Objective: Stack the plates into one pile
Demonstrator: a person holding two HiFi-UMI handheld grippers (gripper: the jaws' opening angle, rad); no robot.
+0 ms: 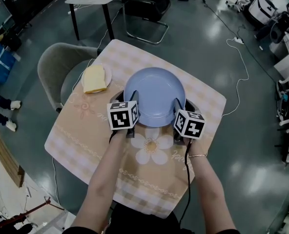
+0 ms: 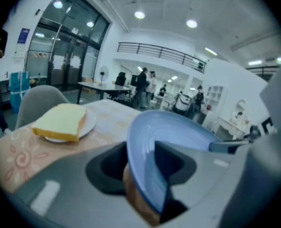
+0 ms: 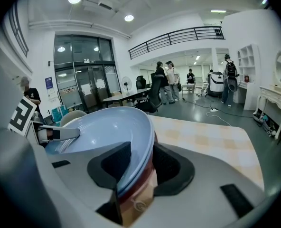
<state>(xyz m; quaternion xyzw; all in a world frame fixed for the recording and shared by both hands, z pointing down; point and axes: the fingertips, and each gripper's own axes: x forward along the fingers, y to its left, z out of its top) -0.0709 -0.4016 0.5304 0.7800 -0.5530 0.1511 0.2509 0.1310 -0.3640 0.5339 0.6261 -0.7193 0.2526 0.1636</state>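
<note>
The head view alone gives the layout. The blue plate (image 1: 155, 94) sits level over the middle of the cloth-covered desk (image 1: 205, 101). The left tool (image 1: 133, 101) is at its left rim and the right tool (image 1: 178, 106) at its right rim, directly opposite each other. To the left, well apart from both tools, a white plate (image 1: 108, 75) carries a yellow block (image 1: 94, 78). A grey chair (image 1: 54, 65) stands at that corner of the desk.

The two gripper views show what the marker cubes cover from above. In the left gripper view the blue rim runs straight through the gap between the jaws. One pad lies on the plate's upper face and the other under it, so the tool is closed onto the rim while standing fairly wide. The right gripper view shows the right tool gripping the opposite rim in the same way, and the far tool's finger reaches over the plate's other edge. It also shows a dark red band (image 3: 140, 180) tucked directly beneath the blue rim. That band may be the edge of a second plate, but the close, distorted view does not settle it. People (image 3: 166, 82) stand in the hall far behind the desk.
</note>
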